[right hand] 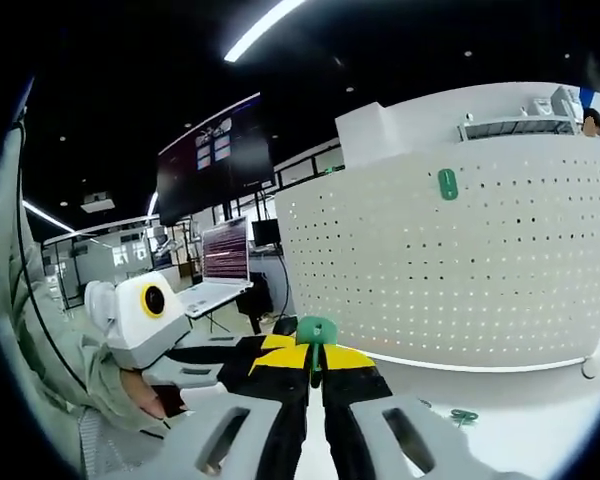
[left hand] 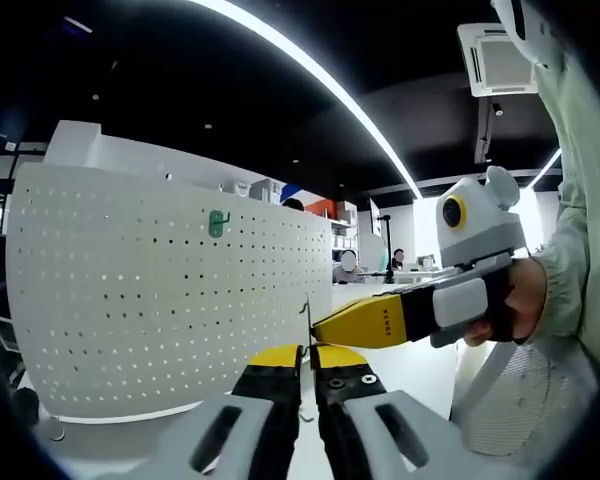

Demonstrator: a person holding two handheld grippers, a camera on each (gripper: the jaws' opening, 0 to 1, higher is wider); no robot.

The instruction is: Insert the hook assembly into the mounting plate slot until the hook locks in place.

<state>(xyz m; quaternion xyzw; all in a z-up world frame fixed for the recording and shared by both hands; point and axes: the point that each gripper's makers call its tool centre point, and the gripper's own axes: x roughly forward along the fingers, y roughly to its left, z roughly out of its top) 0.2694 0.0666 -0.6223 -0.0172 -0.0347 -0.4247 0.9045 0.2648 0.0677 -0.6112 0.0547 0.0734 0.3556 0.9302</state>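
Evidently light and stiff, the green hook assembly (right hand: 315, 332) sat clamped between both claws, right claw (right hand: 315, 375) and left claw (left hand: 308, 372) alike, its thin wire prone to slipping.

both views face pegboard (left hand: 170, 290) nearby

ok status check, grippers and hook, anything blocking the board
Left gripper shut on thin metal wire hook. Right gripper shut on green plastic hook piece. White perforated pegboard ahead, unobstructed.
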